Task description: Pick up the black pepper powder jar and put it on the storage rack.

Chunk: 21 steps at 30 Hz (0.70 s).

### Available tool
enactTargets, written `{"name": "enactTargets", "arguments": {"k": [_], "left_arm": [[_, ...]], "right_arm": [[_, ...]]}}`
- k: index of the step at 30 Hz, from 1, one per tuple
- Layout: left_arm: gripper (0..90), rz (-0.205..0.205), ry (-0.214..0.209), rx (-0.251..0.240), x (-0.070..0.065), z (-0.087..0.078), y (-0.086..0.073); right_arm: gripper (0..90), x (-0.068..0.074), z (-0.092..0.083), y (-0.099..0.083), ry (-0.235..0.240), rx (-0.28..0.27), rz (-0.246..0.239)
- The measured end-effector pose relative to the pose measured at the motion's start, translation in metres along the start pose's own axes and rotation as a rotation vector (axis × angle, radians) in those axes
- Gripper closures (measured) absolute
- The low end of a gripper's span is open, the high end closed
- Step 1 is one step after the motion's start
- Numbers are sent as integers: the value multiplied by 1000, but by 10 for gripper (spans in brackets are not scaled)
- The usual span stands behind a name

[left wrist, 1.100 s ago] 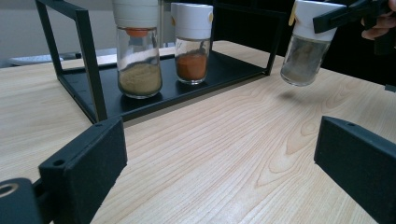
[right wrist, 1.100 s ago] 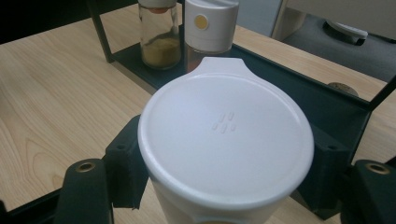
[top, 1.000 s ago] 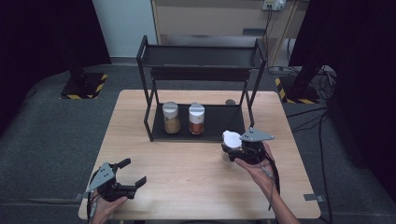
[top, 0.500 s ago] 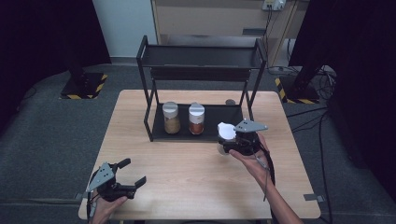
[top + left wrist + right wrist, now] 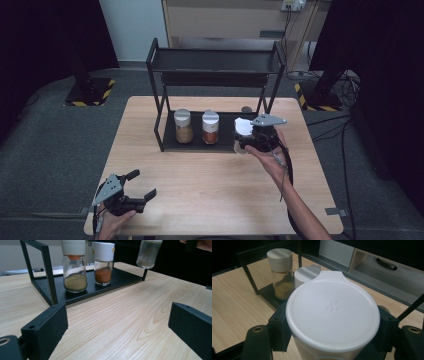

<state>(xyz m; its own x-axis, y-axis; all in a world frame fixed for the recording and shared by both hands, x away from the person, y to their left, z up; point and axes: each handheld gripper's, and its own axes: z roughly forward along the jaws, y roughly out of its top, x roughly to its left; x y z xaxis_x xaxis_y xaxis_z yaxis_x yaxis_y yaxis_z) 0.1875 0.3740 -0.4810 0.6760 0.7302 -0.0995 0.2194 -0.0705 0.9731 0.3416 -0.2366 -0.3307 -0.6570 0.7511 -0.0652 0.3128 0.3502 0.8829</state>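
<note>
Over the wooden table (image 5: 200, 170), right gripper (image 5: 248, 141) clamps a white-capped jar (image 5: 332, 315) beside the rack (image 5: 165, 90); left gripper (image 5: 142, 187) gapes empty.

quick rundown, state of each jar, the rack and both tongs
held spice jar: lid on, clamped in the right tongs, off the table beside the rack
tan spice jar: capped, upright on the lower shelf
red spice jar: capped, upright next to it
rack: top shelf bare
left tongs: open, holding nothing
</note>
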Motion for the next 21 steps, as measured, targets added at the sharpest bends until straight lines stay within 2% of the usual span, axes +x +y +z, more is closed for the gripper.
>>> {"name": "enactTargets", "arguments": {"k": [9, 21], "left_arm": [[16, -1, 1, -2, 0, 0, 0], [16, 0, 1, -2, 1, -1, 0]], "right_arm": [[311, -5, 17, 11, -33, 3, 6], [311, -11, 41, 20, -90, 2, 45]]}}
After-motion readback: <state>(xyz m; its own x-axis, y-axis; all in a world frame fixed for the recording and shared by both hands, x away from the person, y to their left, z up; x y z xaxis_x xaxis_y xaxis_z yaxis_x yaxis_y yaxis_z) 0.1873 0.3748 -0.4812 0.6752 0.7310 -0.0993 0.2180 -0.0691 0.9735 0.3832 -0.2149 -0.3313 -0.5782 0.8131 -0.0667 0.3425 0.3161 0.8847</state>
